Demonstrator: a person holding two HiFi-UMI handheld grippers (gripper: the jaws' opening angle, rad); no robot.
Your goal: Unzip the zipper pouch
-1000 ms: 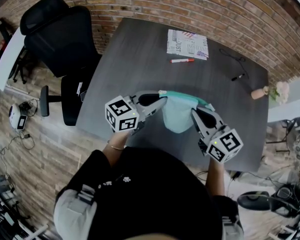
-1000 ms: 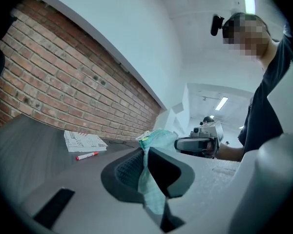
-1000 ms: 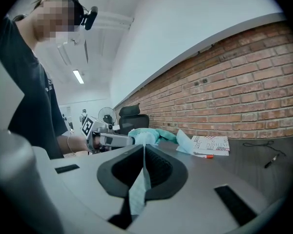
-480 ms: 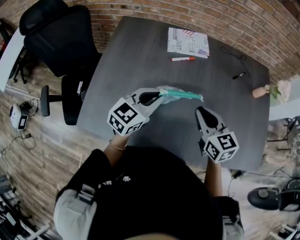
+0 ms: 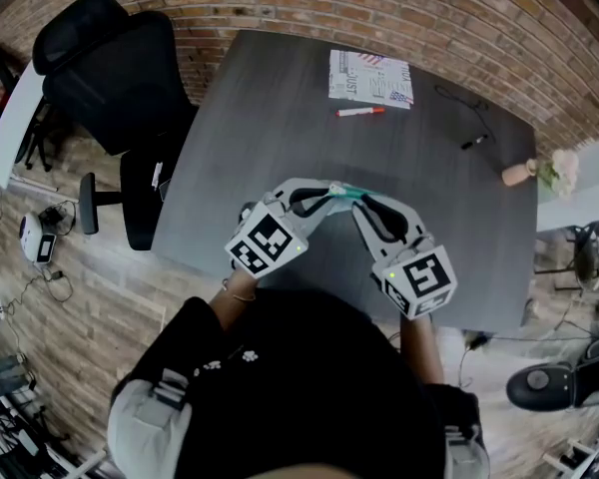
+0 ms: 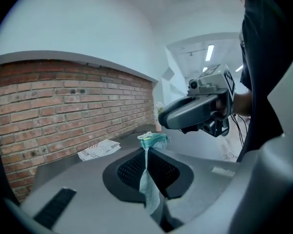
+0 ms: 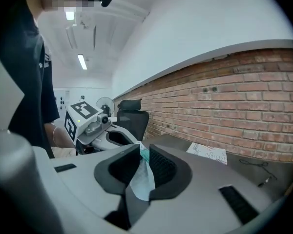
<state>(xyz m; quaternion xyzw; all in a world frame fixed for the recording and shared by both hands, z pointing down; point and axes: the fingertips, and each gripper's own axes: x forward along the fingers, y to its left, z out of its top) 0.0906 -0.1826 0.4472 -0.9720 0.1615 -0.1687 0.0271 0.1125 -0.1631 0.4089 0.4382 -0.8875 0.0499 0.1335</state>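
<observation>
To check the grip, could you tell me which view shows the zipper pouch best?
The left gripper view: the pouch shows its teal zipper edge and pale fabric, pinched in the jaws. The right gripper view shows only fabric between jaws that have just been opening; the head view, a teal sliver.

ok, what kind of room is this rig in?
Probably an office or lab workspace: a dark table set against a brick wall, with a black office chair beside it.

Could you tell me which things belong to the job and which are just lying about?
Job: zipper pouch; left tongs gripping it; right tongs, just opening, around it.
Lying about: paper, red marker, pen, cable, flowers, chair.
</observation>
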